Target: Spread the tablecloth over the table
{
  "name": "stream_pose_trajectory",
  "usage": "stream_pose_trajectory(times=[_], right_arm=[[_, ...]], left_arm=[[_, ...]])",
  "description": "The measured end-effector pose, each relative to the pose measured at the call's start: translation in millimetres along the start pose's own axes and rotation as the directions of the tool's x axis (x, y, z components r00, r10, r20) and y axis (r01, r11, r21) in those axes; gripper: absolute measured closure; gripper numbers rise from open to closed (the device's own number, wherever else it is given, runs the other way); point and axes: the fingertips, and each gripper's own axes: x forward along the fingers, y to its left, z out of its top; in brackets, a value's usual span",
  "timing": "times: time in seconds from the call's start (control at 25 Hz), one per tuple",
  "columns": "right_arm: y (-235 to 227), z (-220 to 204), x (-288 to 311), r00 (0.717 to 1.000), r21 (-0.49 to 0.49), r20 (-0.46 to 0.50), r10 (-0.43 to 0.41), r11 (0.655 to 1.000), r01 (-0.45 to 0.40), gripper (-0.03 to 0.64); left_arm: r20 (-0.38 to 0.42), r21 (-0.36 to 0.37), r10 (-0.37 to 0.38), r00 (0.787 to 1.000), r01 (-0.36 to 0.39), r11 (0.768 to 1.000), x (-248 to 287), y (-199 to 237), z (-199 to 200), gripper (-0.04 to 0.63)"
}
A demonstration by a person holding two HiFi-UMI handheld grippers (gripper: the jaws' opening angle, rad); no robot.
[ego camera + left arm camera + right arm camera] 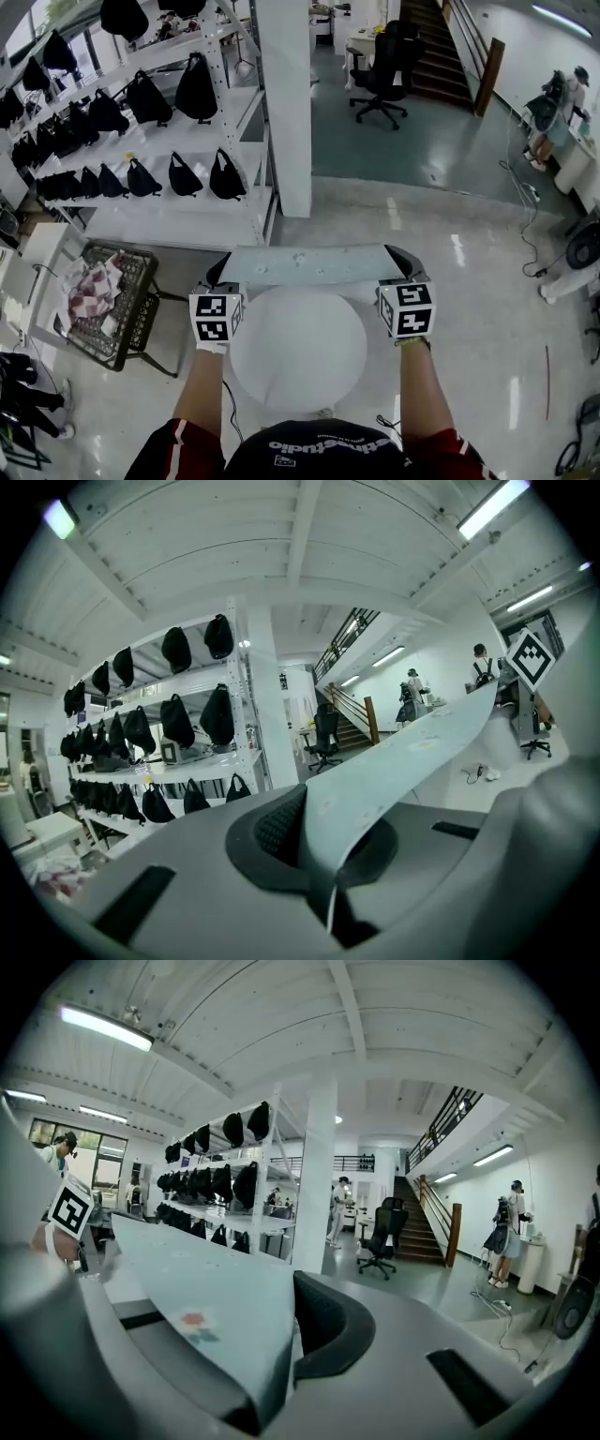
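Left gripper: jaws closed on one end of the pale blue tablecloth. Right gripper: jaws closed on the opposite end, with the fabric pinched between the pads. In the head view the cloth runs as a taut, flat band between the two grippers at centre frame. It is held in the air over the far edge of the round white table. Shelves of black bags stand at upper left.
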Motion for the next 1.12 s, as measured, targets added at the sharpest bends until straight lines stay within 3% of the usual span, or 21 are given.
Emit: stream_pose_trajectory(times=[0.16,0.48,0.96,1.12], right_arm=[[19.4,-3.1,7.9,0.999,-0.012,-0.008,0.037,0.999,-0.037,0.591],[35.3,-25.4,8.6,0.997,0.056,-0.030,0.064,0.996,-0.062,0.591],[48.4,-57.9,-21.8,0.995,0.085,-0.093,0.044,0.996,-0.036,0.591],[59.4,-76.4,-36.8,0.992,0.091,-0.120,0.034,0.996,-0.023,0.591]], left_arm=[[-0.033,-0.057,0.019,0.999,-0.021,0.998,-16.3,11.3,-19.4,0.578],[-0.056,-0.068,0.021,0.998,-0.024,0.997,-34.6,14.2,-35.0,0.578],[-0.139,-0.032,-0.053,0.989,0.049,0.998,-64.0,-3.6,-62.3,0.578],[-0.150,-0.050,-0.077,0.986,0.071,0.996,-77.0,-8.7,-78.5,0.578]])
